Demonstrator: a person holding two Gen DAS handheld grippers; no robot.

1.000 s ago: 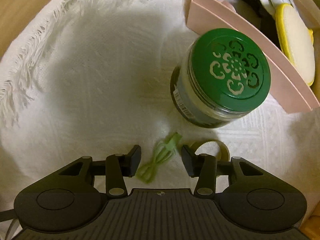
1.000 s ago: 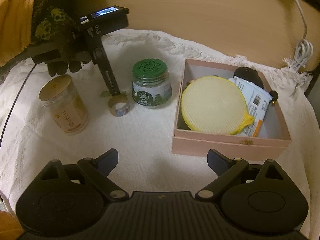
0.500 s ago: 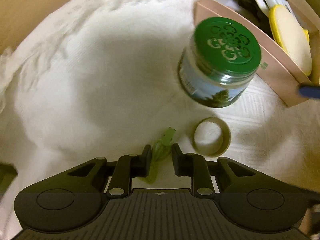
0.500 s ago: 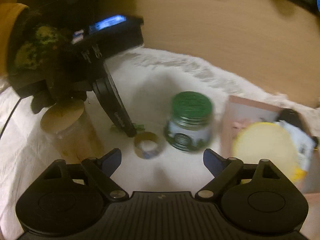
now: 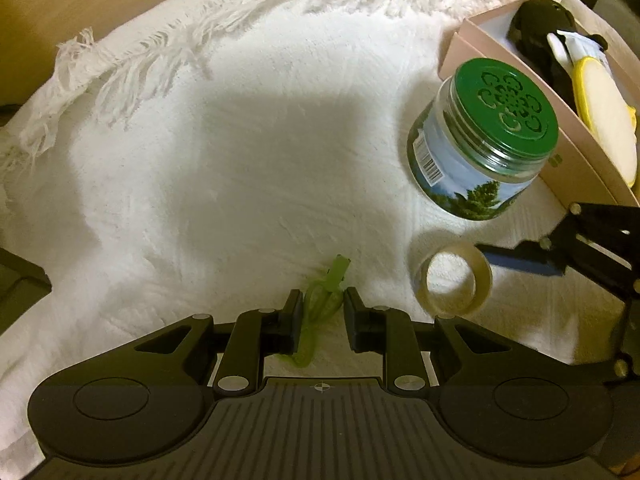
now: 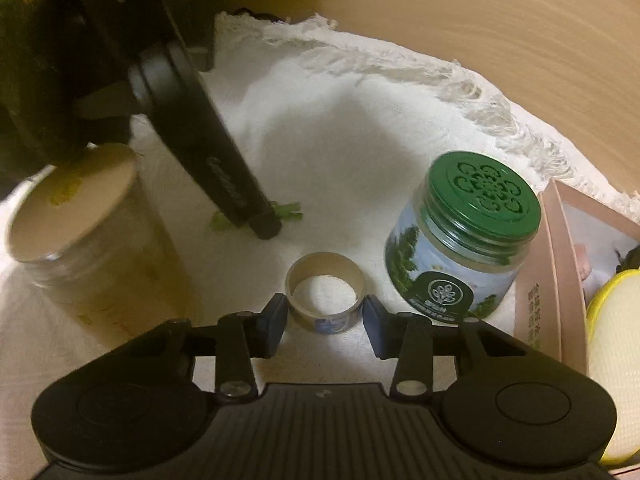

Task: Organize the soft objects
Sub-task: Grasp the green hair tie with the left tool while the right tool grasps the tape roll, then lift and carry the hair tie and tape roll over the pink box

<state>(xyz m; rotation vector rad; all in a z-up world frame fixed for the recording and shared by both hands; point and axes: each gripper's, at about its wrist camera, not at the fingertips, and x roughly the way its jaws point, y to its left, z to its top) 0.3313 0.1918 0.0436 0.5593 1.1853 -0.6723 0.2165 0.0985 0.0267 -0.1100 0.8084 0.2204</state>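
A thin green hair tie point(image 5: 320, 304) lies on the white cloth point(image 5: 224, 152) between the narrowly parted jaws of my left gripper point(image 5: 322, 316), which are not pressed onto it. It also shows in the right wrist view point(image 6: 286, 210) under the left gripper's finger point(image 6: 228, 184). A tape roll point(image 6: 325, 292) lies flat between the open jaws of my right gripper point(image 6: 325, 314); it also shows in the left wrist view point(image 5: 454, 278). A pink box point(image 5: 576, 160) at the right holds a yellow-rimmed round pad point(image 5: 606, 120) and dark items.
A green-lidded jar point(image 6: 464, 236) stands between the tape roll and the pink box point(image 6: 540, 280). A tan-lidded jar point(image 6: 92, 236) stands at the left. The cloth's fringe point(image 5: 132, 60) borders the wooden table point(image 6: 480, 20) at the back.
My right gripper has moved forward and left and narrowed around the tape roll. My left gripper has closed in around the green hair tie and tilted back.
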